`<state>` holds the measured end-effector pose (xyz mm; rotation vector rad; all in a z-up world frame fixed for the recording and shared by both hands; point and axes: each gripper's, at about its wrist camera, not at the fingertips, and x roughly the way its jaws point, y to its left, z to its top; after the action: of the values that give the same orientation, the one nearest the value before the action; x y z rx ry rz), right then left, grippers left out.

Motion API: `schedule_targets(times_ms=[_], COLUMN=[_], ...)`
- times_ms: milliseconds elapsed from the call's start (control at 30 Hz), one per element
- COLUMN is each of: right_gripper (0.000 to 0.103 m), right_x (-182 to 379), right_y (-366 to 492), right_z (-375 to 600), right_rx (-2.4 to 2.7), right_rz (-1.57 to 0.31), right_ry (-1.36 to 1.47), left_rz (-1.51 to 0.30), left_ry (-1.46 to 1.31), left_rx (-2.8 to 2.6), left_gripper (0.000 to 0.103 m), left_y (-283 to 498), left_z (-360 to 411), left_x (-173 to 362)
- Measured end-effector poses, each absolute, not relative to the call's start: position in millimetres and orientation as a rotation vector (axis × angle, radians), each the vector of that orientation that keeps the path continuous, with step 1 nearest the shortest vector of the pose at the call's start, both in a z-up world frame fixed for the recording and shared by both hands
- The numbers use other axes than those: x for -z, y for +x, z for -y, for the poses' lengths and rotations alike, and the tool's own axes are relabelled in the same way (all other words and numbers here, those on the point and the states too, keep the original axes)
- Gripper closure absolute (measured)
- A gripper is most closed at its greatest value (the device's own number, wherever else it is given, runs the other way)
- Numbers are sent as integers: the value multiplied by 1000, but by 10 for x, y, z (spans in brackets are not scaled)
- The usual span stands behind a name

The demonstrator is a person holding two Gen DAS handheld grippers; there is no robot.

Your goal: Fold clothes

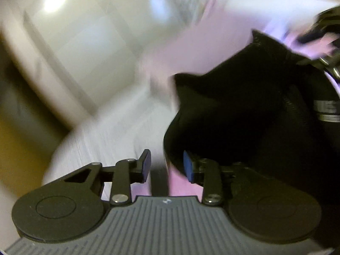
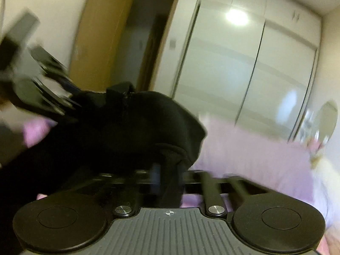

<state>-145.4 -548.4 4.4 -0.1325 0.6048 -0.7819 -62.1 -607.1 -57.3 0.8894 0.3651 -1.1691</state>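
A black garment (image 1: 244,110) hangs in the air over a pink bed. In the left wrist view my left gripper (image 1: 166,164) is open, its blue pads apart, and the cloth's lower edge drapes past the right pad (image 1: 188,165). In the right wrist view my right gripper (image 2: 167,178) is shut on a bunched fold of the black garment (image 2: 136,131), which spreads up and to the left. The other gripper shows blurred at the upper left there (image 2: 36,80), and at the upper right of the left wrist view (image 1: 323,34). Both views are motion-blurred.
A pink bedspread (image 2: 255,159) lies below the garment. White wardrobe doors (image 2: 233,63) stand behind, with a wooden door frame and dark doorway (image 2: 146,42) to their left. A small round mirror-like object (image 2: 327,119) sits at the far right.
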Motion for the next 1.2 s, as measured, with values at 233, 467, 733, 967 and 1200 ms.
schedule_targets(times_ms=[233, 467, 733, 967, 1200], right_gripper=[29, 29, 29, 29, 29], right_x=[1206, 1616, 2052, 1806, 1780], right_y=[-2002, -2160, -1674, -1717, -2193], right_z=[5977, 5431, 5143, 5116, 5083], right_rx=[765, 710, 745, 973, 1176], right_rz=[-783, -834, -784, -765, -984], right_ry=[340, 788, 1030, 938, 726], left_rz=[-799, -1007, -1061, -807, -575], left_ry=[901, 871, 838, 930, 1158], left_rx=[1109, 1081, 1241, 1179, 906], left_gripper=[65, 44, 102, 102, 96], left_y=[-712, -572, -297, 845, 1725], left_z=[5332, 4691, 4528, 4252, 4485], left_x=[1851, 2373, 2535, 1849, 1851])
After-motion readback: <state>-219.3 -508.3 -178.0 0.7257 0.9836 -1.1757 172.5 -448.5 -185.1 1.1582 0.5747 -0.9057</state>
